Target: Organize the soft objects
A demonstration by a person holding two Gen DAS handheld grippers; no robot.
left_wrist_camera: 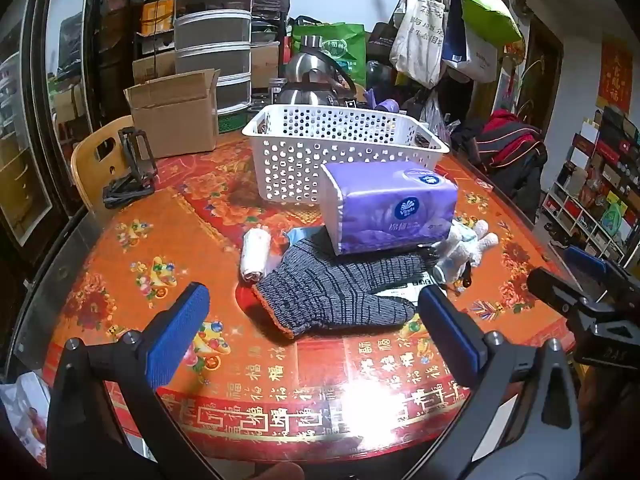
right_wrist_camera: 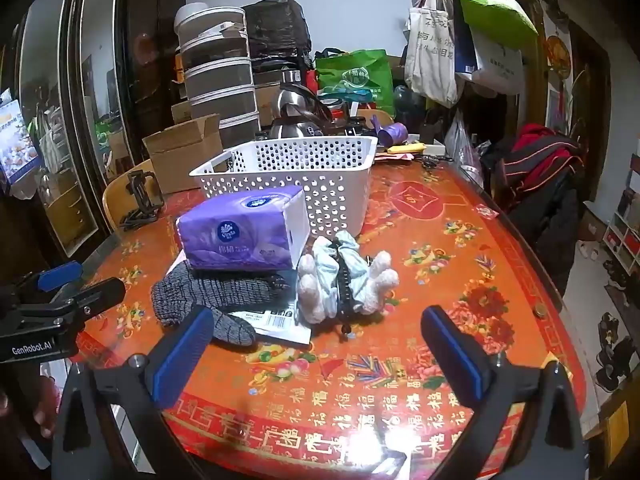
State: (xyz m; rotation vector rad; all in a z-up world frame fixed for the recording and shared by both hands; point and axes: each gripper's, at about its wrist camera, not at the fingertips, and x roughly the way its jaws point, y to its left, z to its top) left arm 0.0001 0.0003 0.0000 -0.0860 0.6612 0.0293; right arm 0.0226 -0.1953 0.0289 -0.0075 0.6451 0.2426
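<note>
A purple tissue pack (left_wrist_camera: 390,206) (right_wrist_camera: 244,238) lies on a grey knit glove (left_wrist_camera: 336,288) (right_wrist_camera: 212,296) on the red table. A white rolled cloth (left_wrist_camera: 255,254) lies left of the glove. A white and pale blue fluffy toy (right_wrist_camera: 346,278) (left_wrist_camera: 466,248) lies right of the pack. A white perforated basket (left_wrist_camera: 340,152) (right_wrist_camera: 296,176) stands behind them. My left gripper (left_wrist_camera: 312,328) is open, hovering just in front of the glove. My right gripper (right_wrist_camera: 316,346) is open, in front of the toy. Each gripper shows at the other view's edge.
A cardboard box (left_wrist_camera: 174,114) and a black phone stand (left_wrist_camera: 132,172) sit at the table's back left. A steel kettle (left_wrist_camera: 310,80) and clutter stand behind the basket. A printed paper (right_wrist_camera: 280,326) lies under the glove. A wooden chair (left_wrist_camera: 94,160) stands at the left.
</note>
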